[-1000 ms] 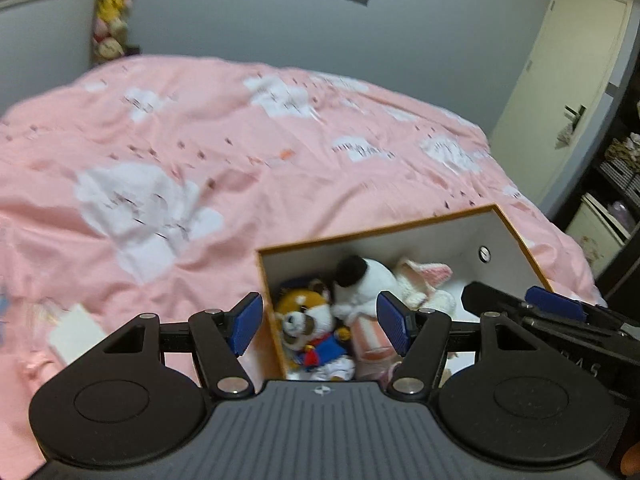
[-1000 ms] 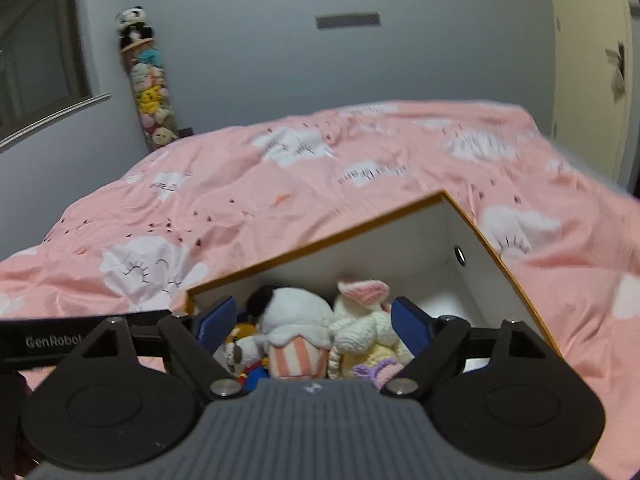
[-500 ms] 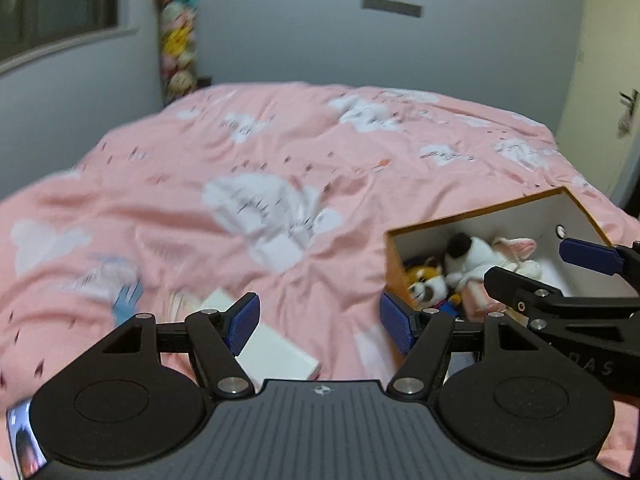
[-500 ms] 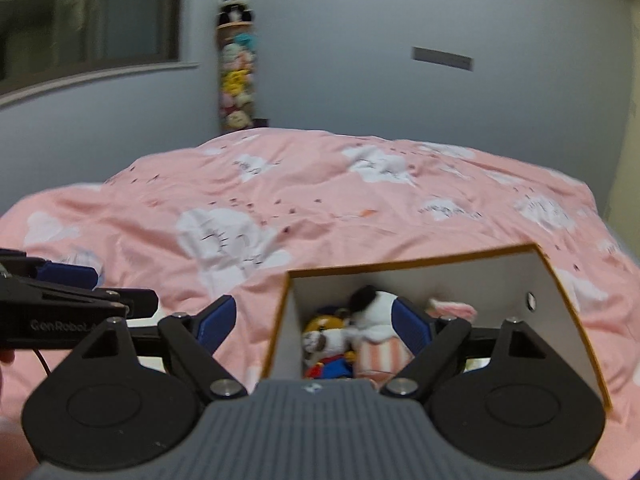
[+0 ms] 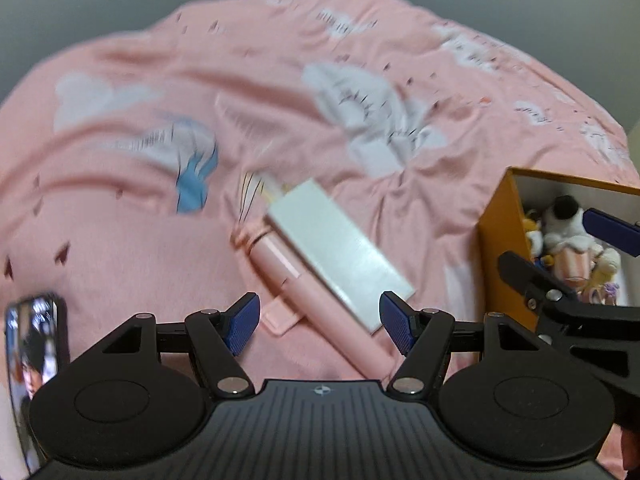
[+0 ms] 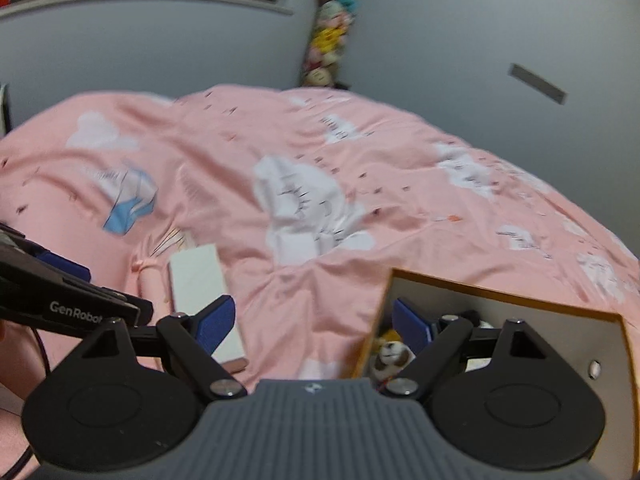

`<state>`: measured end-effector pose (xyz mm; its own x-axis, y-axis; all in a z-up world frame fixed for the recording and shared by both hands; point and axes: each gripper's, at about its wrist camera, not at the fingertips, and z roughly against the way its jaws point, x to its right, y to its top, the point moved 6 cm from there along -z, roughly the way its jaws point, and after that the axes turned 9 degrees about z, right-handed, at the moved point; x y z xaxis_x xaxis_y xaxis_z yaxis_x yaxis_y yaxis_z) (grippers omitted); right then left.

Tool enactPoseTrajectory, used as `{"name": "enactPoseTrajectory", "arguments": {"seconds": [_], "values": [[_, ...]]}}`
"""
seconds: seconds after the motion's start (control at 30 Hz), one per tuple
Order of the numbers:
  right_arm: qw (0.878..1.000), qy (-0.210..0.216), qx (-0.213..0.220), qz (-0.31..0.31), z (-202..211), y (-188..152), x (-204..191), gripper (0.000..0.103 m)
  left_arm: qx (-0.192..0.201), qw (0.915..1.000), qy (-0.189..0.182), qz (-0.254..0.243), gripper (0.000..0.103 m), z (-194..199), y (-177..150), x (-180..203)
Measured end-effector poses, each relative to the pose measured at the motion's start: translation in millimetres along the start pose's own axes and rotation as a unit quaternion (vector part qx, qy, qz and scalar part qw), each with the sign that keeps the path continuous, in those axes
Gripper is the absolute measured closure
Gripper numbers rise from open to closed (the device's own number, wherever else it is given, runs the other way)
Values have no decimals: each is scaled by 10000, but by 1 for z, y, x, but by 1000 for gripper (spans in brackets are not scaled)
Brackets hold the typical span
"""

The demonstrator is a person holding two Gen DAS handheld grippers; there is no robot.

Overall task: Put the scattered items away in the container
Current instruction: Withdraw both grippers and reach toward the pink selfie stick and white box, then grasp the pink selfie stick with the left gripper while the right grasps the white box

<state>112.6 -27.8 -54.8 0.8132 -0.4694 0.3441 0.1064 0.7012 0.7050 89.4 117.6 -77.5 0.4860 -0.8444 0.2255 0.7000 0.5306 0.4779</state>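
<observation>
Both tools had swung away from the orange box (image 5: 496,248) of plush toys (image 5: 564,224) toward the white flat box (image 5: 340,252), which lay on the pink bed cover (image 5: 280,80) upon a pink pouch (image 5: 304,292). It looked light and stiff; a hold across its narrow width seemed best. Its long axis ran diagonally, the near end pointing at the left tool (image 5: 320,326), whose jaws stood spread and empty. The right tool (image 6: 312,326) was spread also, holding nothing.
</observation>
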Motion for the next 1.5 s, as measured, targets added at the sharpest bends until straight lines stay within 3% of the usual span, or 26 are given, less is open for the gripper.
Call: {"name": "enactPoseTrajectory", "arguments": {"seconds": [0.13, 0.2, 0.5, 0.87, 1.17, 1.37, 1.5], "values": [[9988, 284, -279, 292, -24, 4, -14, 21, -258, 9994, 172, 175, 28, -16, -2, -12], [9974, 442, -436, 368, -37, 4, -18, 32, -326, 9990, 207, 210, 28, -21, -2, -15], [9877, 1103, -992, 500, -86, 4, -33, 34, -522, 9963, 639, 230, 41, -44, 4, -24], [9698, 1799, -1647, -10, -130, -6, -37, 34, -802, 9891, -31, 1233, 40, -44, 21, -41], [9507, 2414, -1863, -564, -157, -7, -47, 33, -887, 9856, -35, 1436, 44, -54, 28, -41], [9434, 2522, -1985, -832, -172, -11, -50, 30, -921, 9849, 59, 1461, 49, -58, 30, -43], [9423, 2600, -1900, -913, -166, -9, -48, 47, -936, 9844, -24, 1492, 49, -59, 31, -44]]}}
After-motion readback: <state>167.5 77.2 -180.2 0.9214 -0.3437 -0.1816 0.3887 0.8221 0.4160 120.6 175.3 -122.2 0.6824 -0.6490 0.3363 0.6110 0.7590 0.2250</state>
